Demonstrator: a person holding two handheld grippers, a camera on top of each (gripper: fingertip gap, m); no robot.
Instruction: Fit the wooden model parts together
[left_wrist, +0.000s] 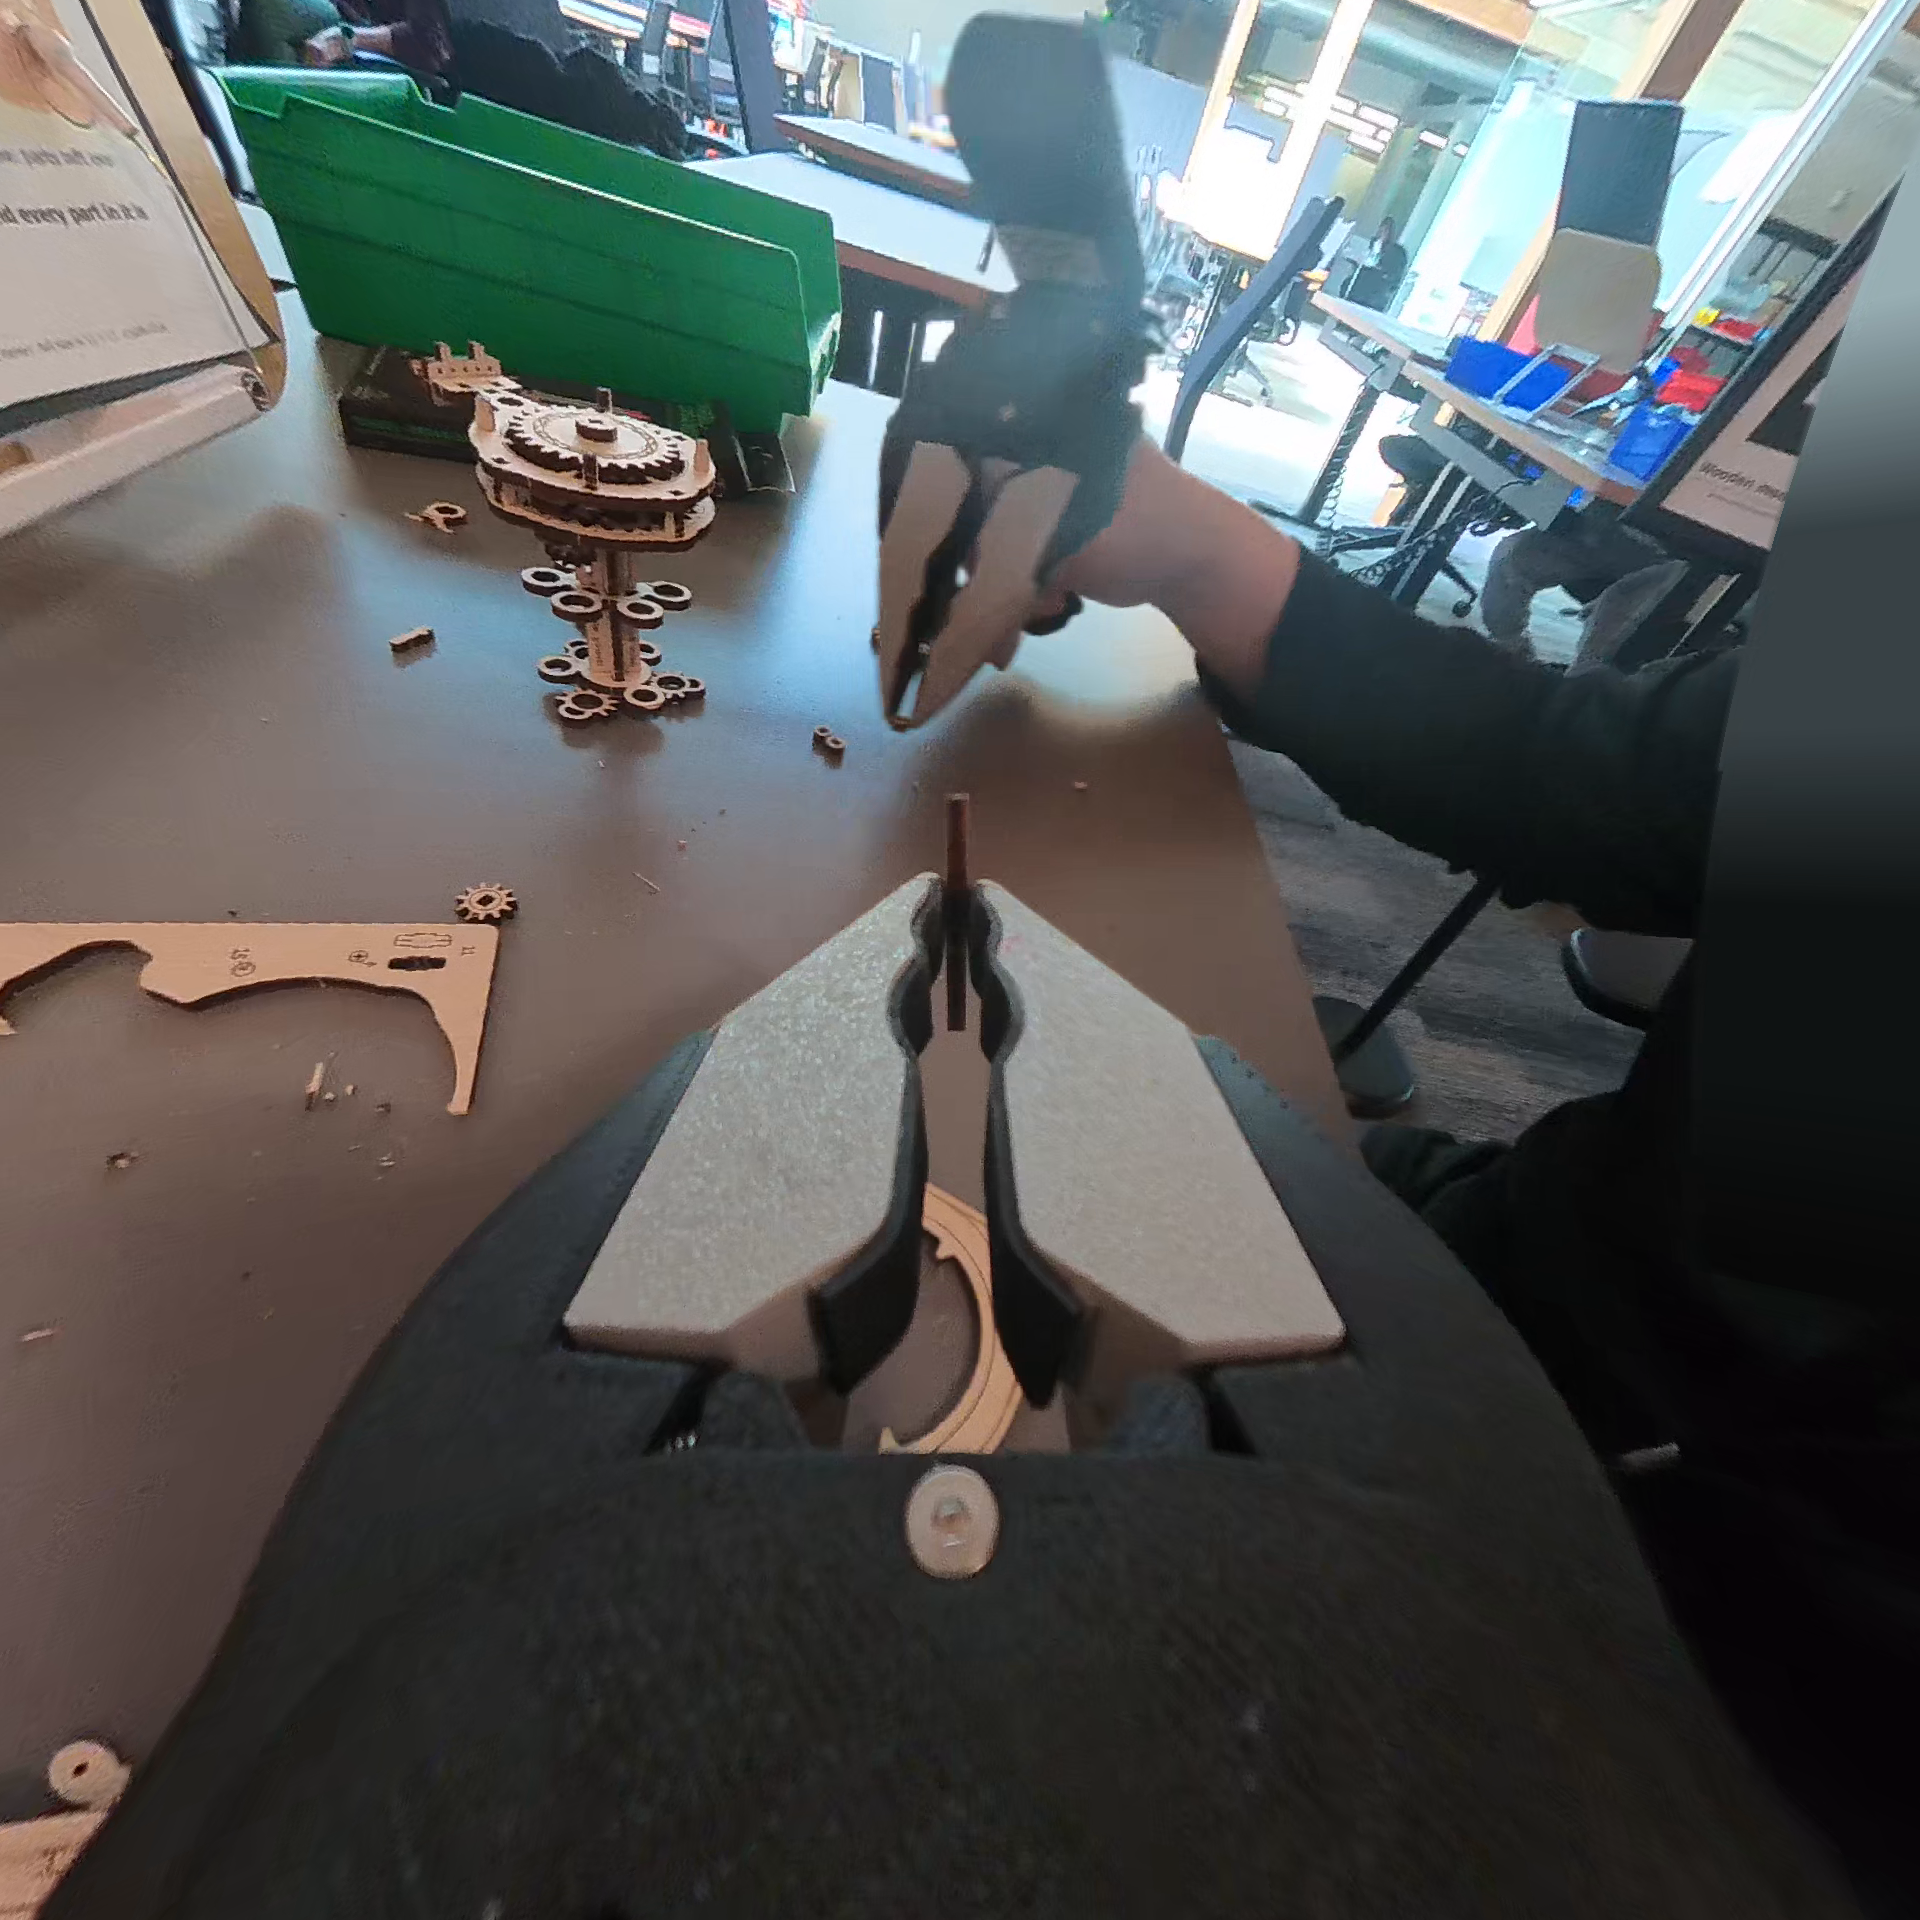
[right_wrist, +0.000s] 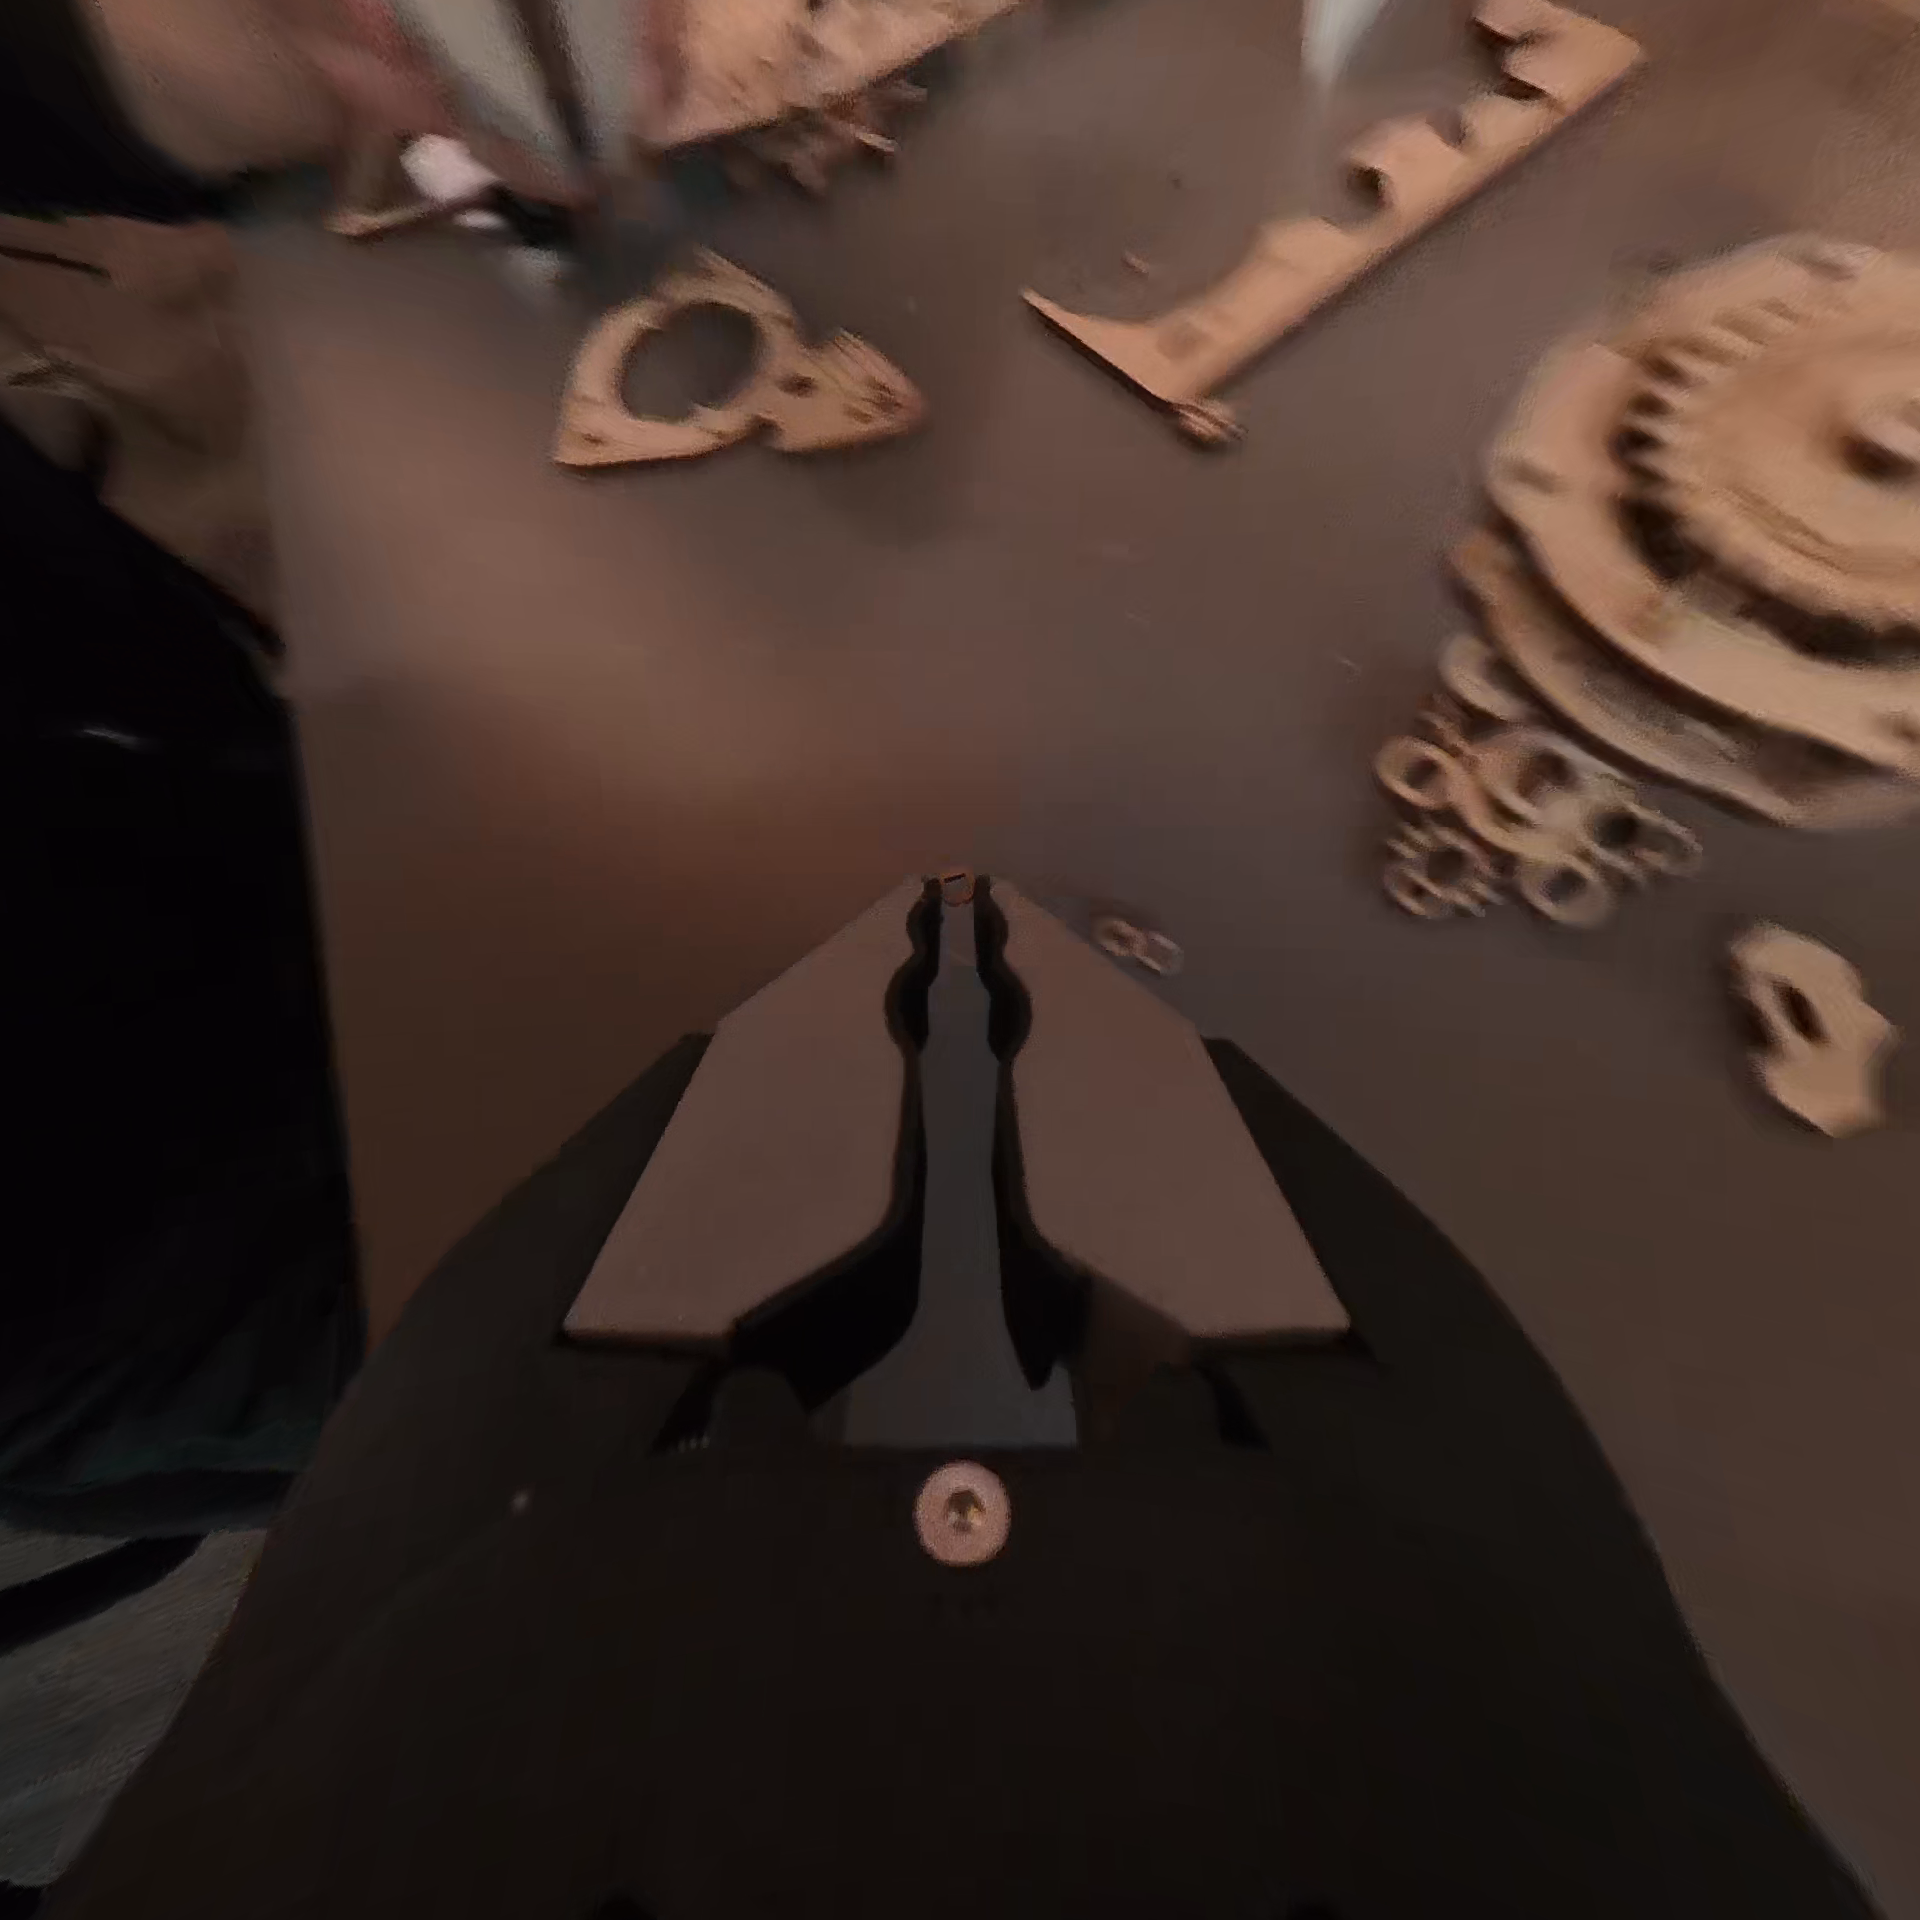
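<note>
My left gripper (left_wrist: 956, 899) is shut on a thin dark wooden strip (left_wrist: 957, 842), seen edge-on and sticking up past the fingertips. My right gripper (right_wrist: 956, 888) is nearly closed on a tiny wooden piece at its tips; the view is blurred. In the left wrist view the right gripper (left_wrist: 904, 717) points down just beyond and above my left tips, held by a hand. The part-built wooden gear model (left_wrist: 597, 488) stands upright on the brown table, left of the right gripper; it also shows in the right wrist view (right_wrist: 1714, 540).
A small figure-eight piece (left_wrist: 828, 741) lies between the grippers. A small gear (left_wrist: 485, 902) and a cut-out wooden sheet (left_wrist: 312, 966) lie to the left. A triangular ring plate (right_wrist: 727, 384) lies ahead of the right gripper. Green bins (left_wrist: 540, 239) stand behind. The table edge (left_wrist: 1278, 935) runs at right. The grippers' ends are close to 15 centimeters from one another.
</note>
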